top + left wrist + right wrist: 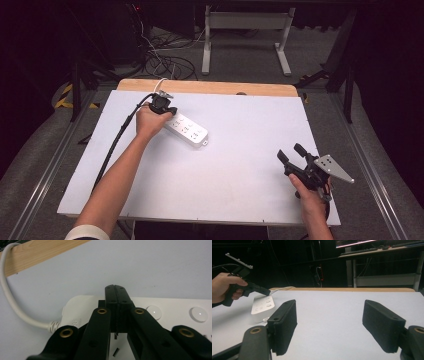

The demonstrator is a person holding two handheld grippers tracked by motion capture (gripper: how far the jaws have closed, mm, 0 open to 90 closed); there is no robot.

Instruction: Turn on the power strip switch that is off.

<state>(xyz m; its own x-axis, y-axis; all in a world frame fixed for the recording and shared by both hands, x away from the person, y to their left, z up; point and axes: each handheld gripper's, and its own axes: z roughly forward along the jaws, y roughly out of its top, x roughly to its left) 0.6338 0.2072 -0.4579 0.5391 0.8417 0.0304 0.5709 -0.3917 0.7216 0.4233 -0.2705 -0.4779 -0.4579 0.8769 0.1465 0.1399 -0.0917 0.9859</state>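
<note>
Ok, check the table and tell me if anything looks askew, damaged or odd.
Nothing looks damaged or spilled. The white power strip lies diagonally on the white board, its cord running off over the wooden edge. The left hand-held gripper, jaws shut, rests over the strip's cord end.

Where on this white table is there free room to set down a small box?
The widest bare patch is the middle of the white table top, between the power strip and the right tool. The far right part, up to the wooden edge, is bare too. The far left corner is crowded: left tool, hand and cord.
</note>
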